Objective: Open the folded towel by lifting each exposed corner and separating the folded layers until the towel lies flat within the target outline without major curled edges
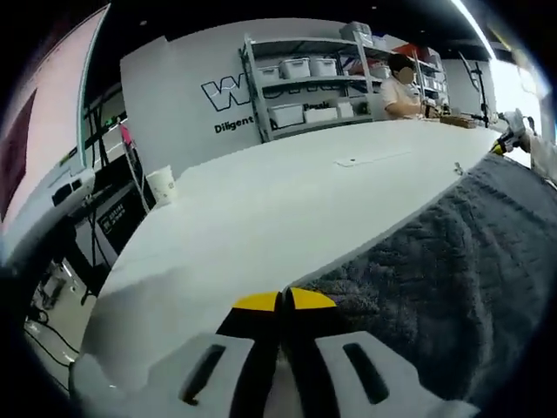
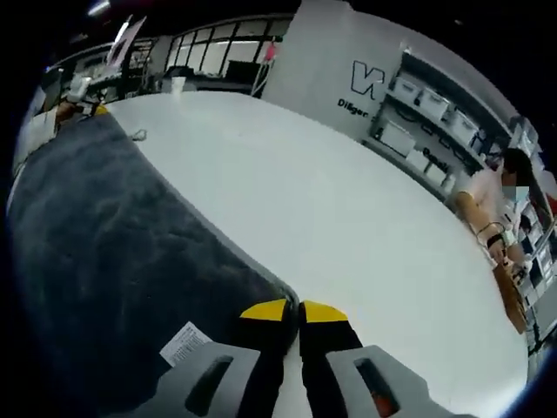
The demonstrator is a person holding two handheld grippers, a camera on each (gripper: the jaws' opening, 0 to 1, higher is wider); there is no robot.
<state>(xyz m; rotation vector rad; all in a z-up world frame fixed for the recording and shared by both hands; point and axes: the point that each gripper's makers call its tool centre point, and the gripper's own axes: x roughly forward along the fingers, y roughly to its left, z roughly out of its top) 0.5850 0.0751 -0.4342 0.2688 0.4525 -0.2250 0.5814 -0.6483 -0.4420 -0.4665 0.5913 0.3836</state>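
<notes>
left gripper [image 1: 285, 300] low at towel [image 1: 452, 279] edge, jaws closed, right gripper [image 2: 296, 309] likewise, white table [image 2: 348, 218]

Wide white surface [image 1: 261, 200]. Grey wall [image 1: 174, 87] behind, dark lettering. Metal shelves [image 1: 305, 83] with white bins [image 1: 296, 67]. Person [image 2: 487, 205] at far end. Paper cup [image 1: 162, 185] near edge. Ceiling strip light [image 1: 474, 26]. Windows [image 2: 218, 52] far back.

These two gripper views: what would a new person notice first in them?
First, the dark grey towel spread on the white table, with a white label near the right gripper. Both pairs of yellow-tipped jaws look closed at the towel's edge; the left gripper pinches its near corner. Behind, a person stands by grey shelves.
</notes>
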